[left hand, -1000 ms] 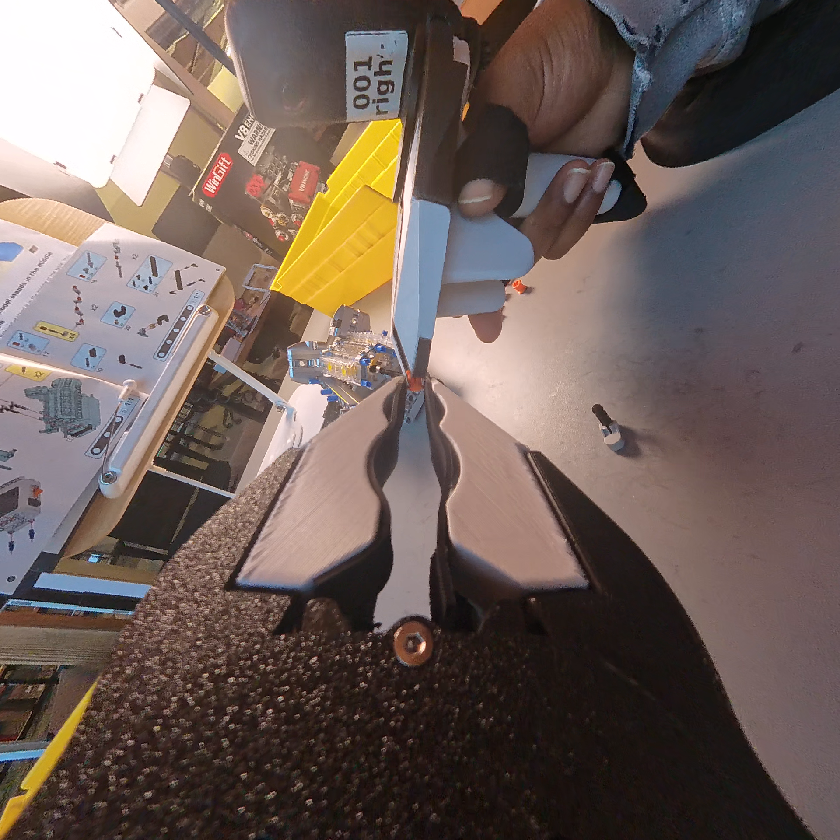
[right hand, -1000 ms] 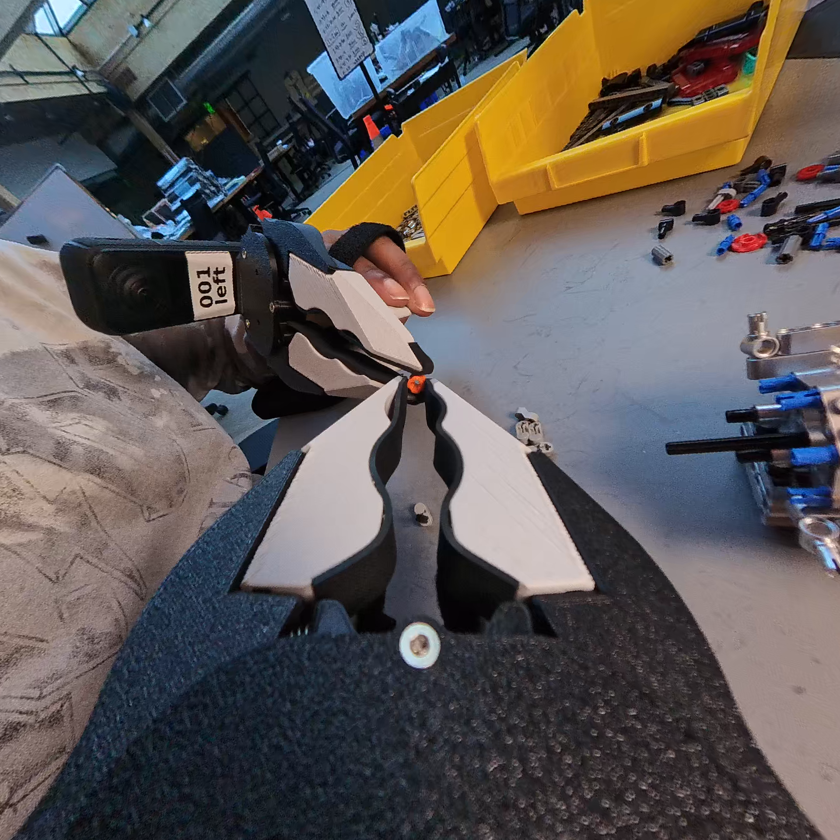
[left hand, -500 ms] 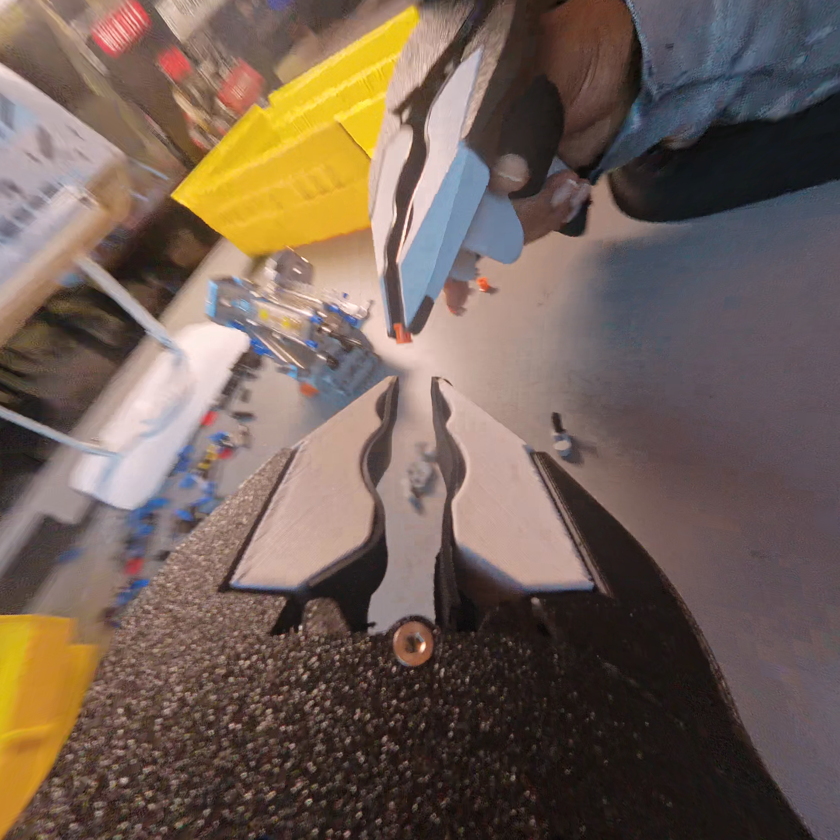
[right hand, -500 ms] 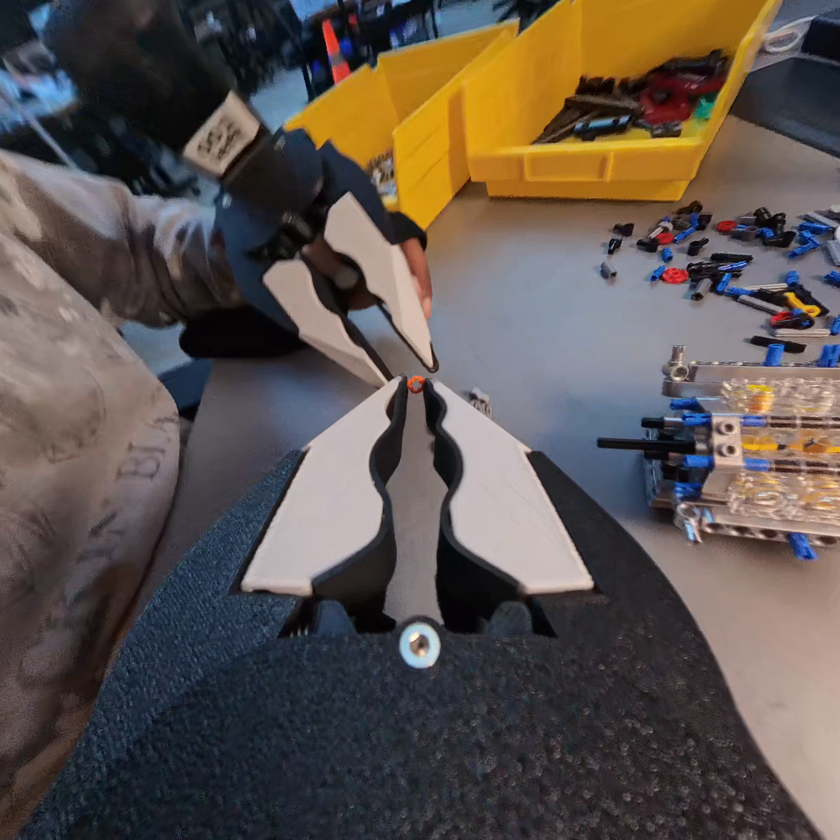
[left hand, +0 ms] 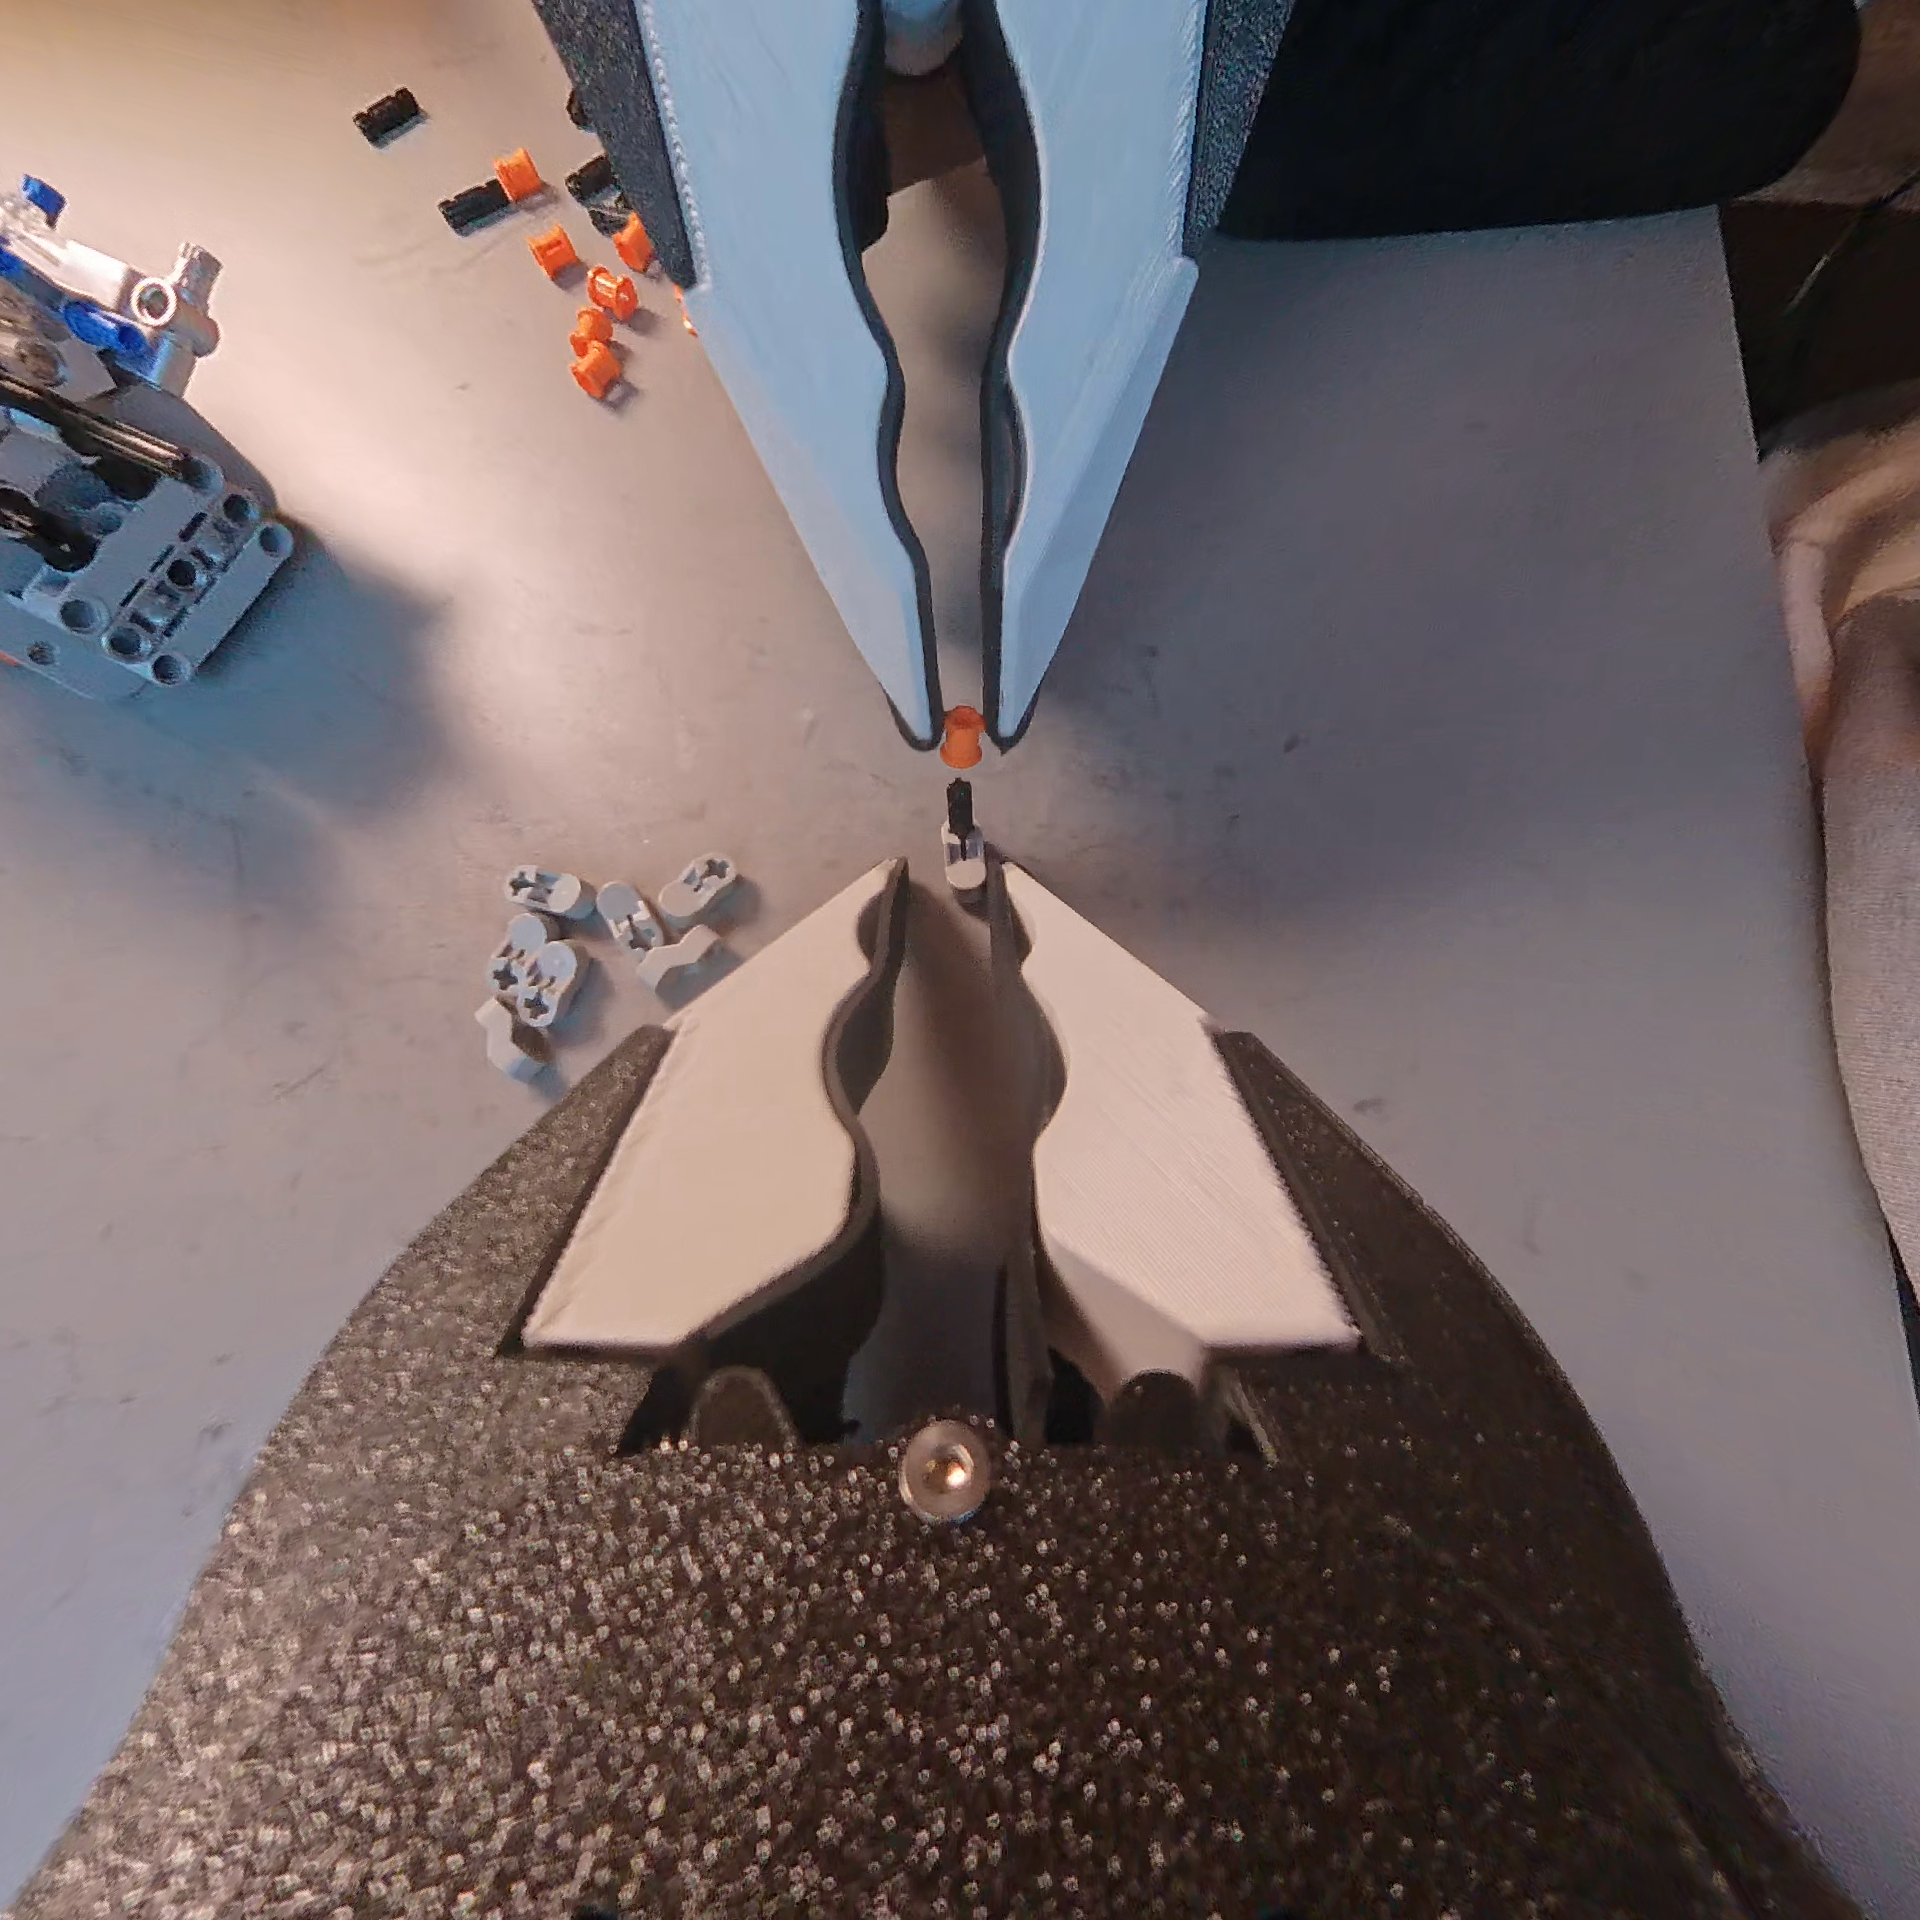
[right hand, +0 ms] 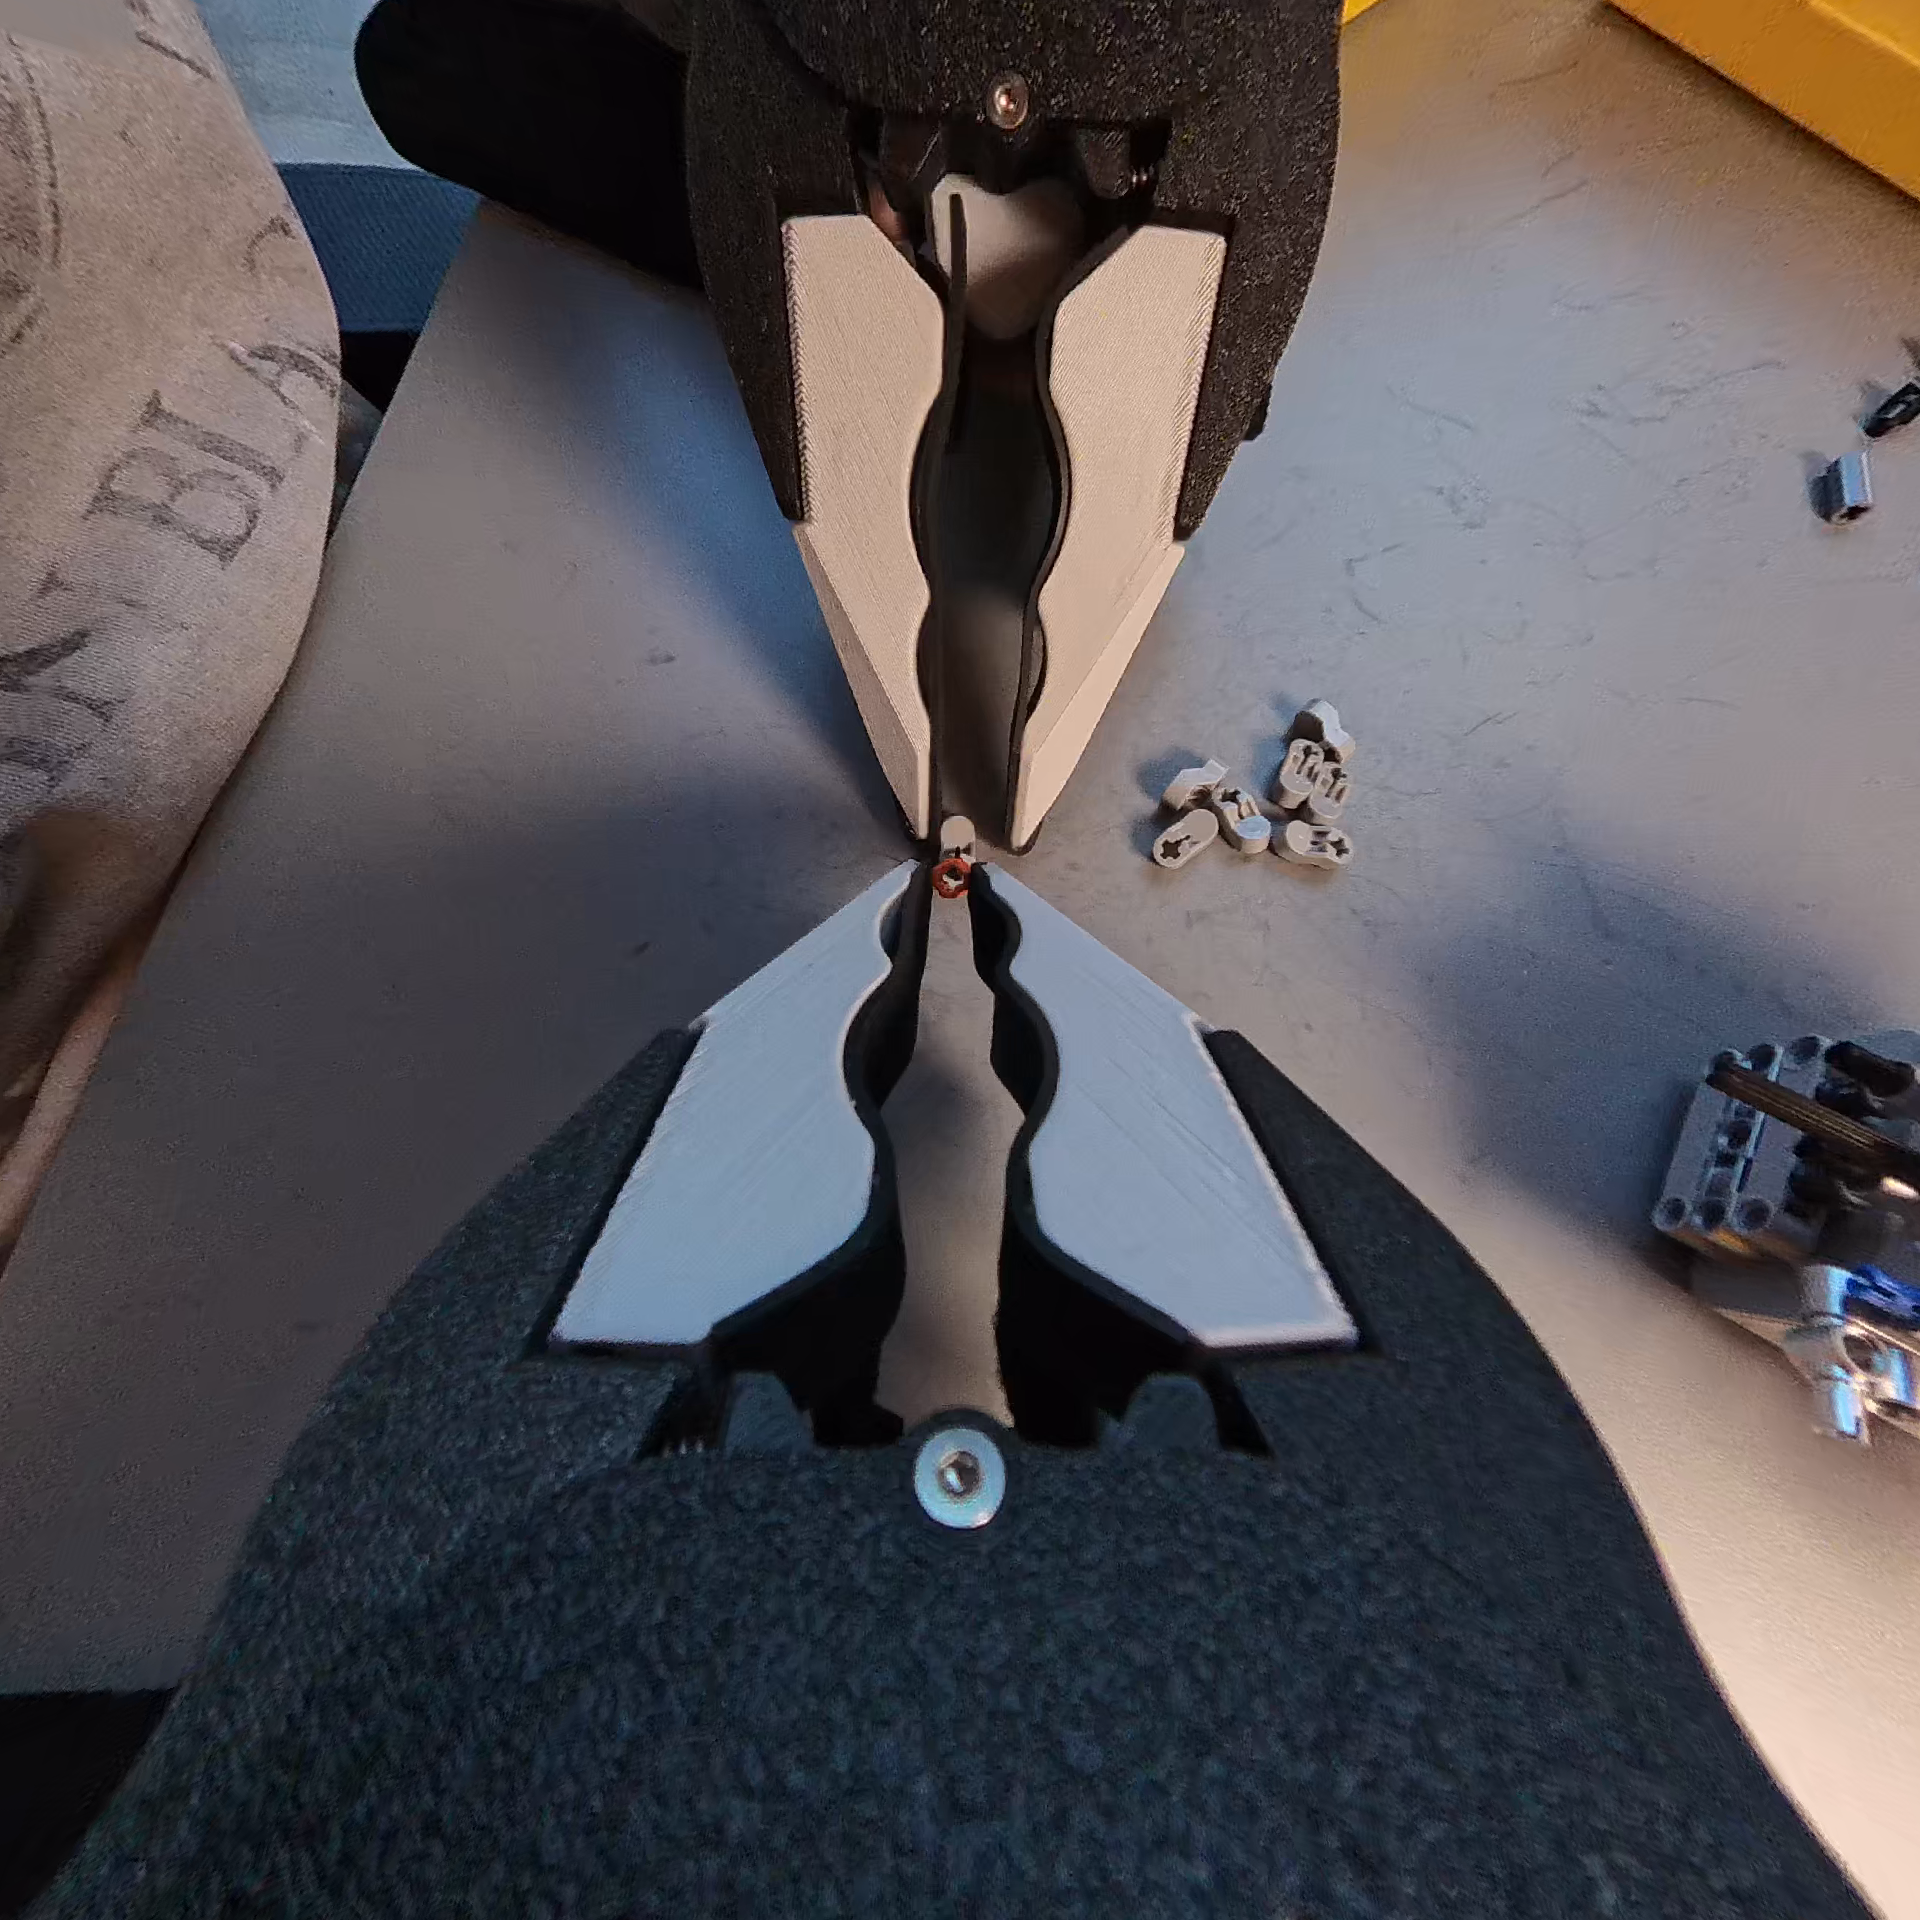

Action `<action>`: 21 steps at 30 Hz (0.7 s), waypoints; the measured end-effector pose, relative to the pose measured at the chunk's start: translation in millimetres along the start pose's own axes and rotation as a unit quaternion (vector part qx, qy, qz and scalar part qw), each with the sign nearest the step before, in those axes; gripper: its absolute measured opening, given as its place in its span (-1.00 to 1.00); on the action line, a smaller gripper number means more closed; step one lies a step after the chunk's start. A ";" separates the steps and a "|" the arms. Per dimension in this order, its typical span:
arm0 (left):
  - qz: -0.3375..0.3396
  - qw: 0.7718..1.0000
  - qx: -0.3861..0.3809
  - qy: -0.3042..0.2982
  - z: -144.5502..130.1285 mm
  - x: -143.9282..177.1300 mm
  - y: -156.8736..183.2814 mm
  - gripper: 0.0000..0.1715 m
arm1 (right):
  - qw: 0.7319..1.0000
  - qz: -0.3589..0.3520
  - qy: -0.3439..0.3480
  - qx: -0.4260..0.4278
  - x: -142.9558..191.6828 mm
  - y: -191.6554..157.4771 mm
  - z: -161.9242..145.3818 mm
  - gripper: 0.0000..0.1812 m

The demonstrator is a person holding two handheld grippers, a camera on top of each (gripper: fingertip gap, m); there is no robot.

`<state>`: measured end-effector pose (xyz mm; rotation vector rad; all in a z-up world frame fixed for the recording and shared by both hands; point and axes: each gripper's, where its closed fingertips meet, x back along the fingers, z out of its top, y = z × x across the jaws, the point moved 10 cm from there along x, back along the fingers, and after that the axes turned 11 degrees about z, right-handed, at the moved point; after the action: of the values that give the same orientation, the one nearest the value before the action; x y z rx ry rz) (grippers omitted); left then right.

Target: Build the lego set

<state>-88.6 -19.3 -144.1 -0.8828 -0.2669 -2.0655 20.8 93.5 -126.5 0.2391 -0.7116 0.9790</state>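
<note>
The orange bush (left hand: 962,731) is pinched at the very tips of the right tool (right hand: 948,868), whose jaws are closed on it with only the bush's width between them. Just ahead of that tool's tips, almost touching the bush, sits a small grey connector with a black pin (left hand: 962,850). The pin end points at the bush's bore.

The connector lies at the tips of the left tool (left hand: 953,871). Those jaws stand a little apart, and the piece hugs one finger with a gap on its other side. I cannot tell whether it is clamped or merely resting between them on the desk (left hand: 1403,727).

The grip on the bush looks thin. It is round and hard and held only by the last edge of the pads, so a small twist or an off-axis push could flick it out sideways. If the connector is loose, any contact along its length would likely slide or tip it. A thin dark strip runs along one finger of the left tool and may make that grip uneven.

To one side of the left tool's tips lies a cluster of grey connectors (left hand: 592,935). Beyond them are loose orange bushes (left hand: 592,312) and a part-built model (left hand: 114,499). A dropped bush could be lost among its look-alikes.
</note>
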 end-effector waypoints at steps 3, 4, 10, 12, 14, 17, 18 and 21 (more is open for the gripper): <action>0.000 1.000 -0.005 0.001 0.6 -0.5 0.9 -0.89 | 1.000 -0.002 -0.010 0.002 -3.4 -0.4 0.3 -0.93; 0.001 1.000 -0.007 0.002 0.8 -0.7 1.4 -0.90 | 1.000 -0.002 -0.012 0.002 -4.4 -0.5 0.5 -0.93; 0.002 1.000 -0.013 0.002 1.7 -1.5 2.4 -0.93 | 1.000 -0.009 -0.015 0.004 -5.5 -1.6 2.1 -0.93; 0.001 1.000 -0.014 0.002 2.0 -1.8 2.6 -0.94 | 1.000 -0.011 -0.018 0.004 -5.9 -1.6 2.3 -0.93; 0.000 1.000 -0.016 0.002 2.3 -2.1 2.8 -0.94 | 1.000 -0.011 -0.020 0.004 -6.5 -1.9 2.4 -0.93; -0.002 1.000 -0.021 0.003 2.5 -2.3 3.0 -0.94 | 1.000 -0.009 -0.022 0.002 -6.9 -2.2 3.1 -0.93; -0.003 1.000 -0.023 0.004 2.6 -2.5 3.2 -0.94 | 1.000 -0.008 -0.024 0.002 -7.5 -2.4 3.5 -0.93; -0.005 1.000 -0.027 0.005 3.1 -2.8 3.7 -0.94 | 0.999 -0.006 -0.034 -0.001 -8.2 -2.5 5.0 -0.93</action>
<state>-83.1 -18.3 -144.1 -0.9056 -0.2107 -2.0938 17.7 84.1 -127.8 0.2753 -0.7719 0.9627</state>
